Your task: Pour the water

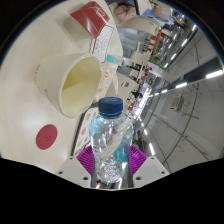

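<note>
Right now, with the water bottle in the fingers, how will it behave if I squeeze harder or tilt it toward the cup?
The clear water bottle looks thin-walled and crinkled, so it will likely dent under a harder squeeze. It seems to hold water, which would slosh as you tilt. Its blue cap appears on, so nothing should reach the cream cup yet.

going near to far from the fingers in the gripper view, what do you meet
gripper shut on the water bottle with its blue cap → cream cup → red and white carton. A red disc lies off to the side on the white table.
</note>
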Demonstrator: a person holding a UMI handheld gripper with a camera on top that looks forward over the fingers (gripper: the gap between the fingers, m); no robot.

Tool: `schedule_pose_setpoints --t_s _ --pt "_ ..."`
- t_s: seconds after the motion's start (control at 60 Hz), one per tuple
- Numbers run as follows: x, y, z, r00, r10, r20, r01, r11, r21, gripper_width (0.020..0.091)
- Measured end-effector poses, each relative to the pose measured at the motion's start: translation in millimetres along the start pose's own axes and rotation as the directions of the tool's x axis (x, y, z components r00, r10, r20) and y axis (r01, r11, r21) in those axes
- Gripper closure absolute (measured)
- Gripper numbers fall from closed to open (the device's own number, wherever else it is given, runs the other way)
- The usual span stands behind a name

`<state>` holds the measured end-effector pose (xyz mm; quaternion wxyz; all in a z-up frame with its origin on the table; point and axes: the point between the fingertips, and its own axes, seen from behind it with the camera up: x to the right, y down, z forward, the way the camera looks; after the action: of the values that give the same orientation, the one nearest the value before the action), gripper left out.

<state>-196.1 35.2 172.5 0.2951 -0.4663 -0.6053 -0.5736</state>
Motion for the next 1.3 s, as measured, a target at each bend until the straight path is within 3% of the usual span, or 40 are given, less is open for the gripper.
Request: schedule_pose_setpoints --t_s 0.117,0.25,0.417,0.517,0.65,0.817,1.017,1.1,1.217,1.3 --pt "5.5 3.4 -1.2 0.994 0.102 0.026 -0.103 0.995 0.019 0.0697" --pt "16.7 13.3 -5.9 0.904 0.422 0.069 -0.424 0.905 0.026 0.0697" --pt "17.6 26.8 -6.7 0.554 0.814 0.172 -0.826 0.564 -0.011 0.0689" --pt "2.1 35.2 -4.7 0.285 0.935 0.211 -0.948 0.308 -0.081 0.0687" --pt "-27.1 38.5 2.7 -0.007 0.974 0.229 -0.988 0.029 -0.154 0.0689" --pt "-74.7 25.6 13.4 -0.244 0.943 0.228 -0.950 -0.186 -0.249 0.0689" --pt "-120.3 12.7 15.0 -0.373 0.905 0.206 -0.900 -0.299 -0.318 0.0677" --pt "-119.9 14.3 11.4 -0.398 0.897 0.191 -0.896 -0.337 -0.288 0.0670" --pt "-118.8 14.6 11.5 -0.404 0.895 0.190 -0.897 -0.346 -0.276 0.0601" --pt "-122.0 14.0 10.2 -0.405 0.894 0.193 -0.888 -0.334 -0.315 0.0537"
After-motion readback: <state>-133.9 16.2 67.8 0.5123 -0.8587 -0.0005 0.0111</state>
